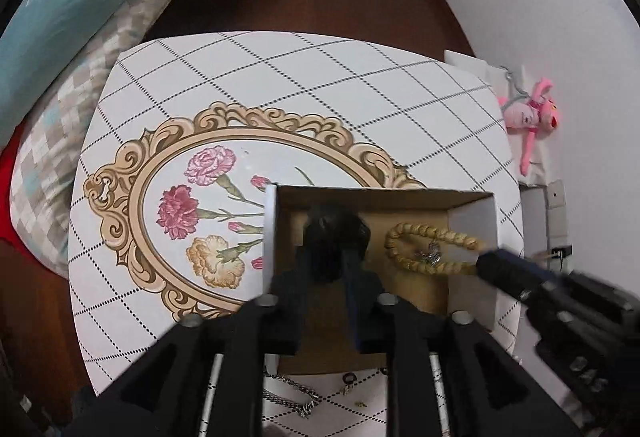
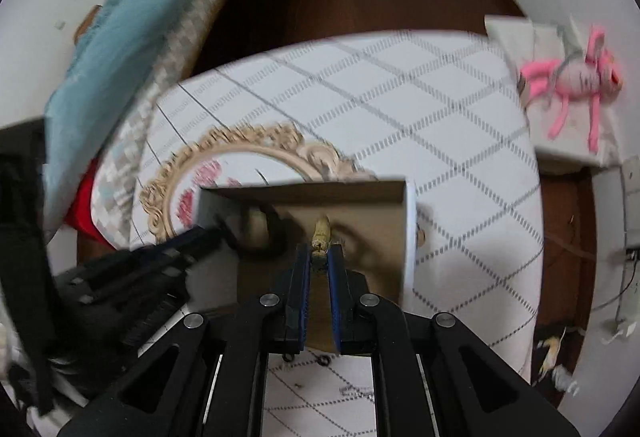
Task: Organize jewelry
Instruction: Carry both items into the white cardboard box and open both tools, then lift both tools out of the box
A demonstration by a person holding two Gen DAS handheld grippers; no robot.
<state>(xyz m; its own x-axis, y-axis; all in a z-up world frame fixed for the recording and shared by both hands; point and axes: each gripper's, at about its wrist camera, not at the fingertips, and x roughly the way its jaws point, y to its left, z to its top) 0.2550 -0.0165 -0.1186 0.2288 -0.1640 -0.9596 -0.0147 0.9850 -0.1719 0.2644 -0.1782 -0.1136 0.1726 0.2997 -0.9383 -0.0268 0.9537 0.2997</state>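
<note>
Inside the cardboard box (image 2: 304,197), the right gripper (image 2: 319,261) is seen nearly closed, its blue pads pinched on the end of a wooden bead bracelet (image 2: 322,237). In the left wrist view the same bracelet (image 1: 428,247) is seen as a loop on the box floor, with a small silvery piece (image 1: 430,253) lying within the loop; what it is cannot be told.

The left gripper (image 1: 334,257) is held over the left part of the box (image 1: 384,197), jaws parted a little. A dark bead bracelet (image 1: 336,233) is seen between and just beyond its tips; whether the pads press on it cannot be told. In the right wrist view this dark bracelet (image 2: 260,233) is blurred.

The box is set on a white table (image 1: 280,77) printed with a grid and a flower medallion (image 1: 192,205). Just in front of the box, a silver chain (image 1: 292,397) and small dark rings (image 1: 350,379) are left on the table. Beyond the table's right edge, a pink plush toy (image 1: 528,117) is seen.
</note>
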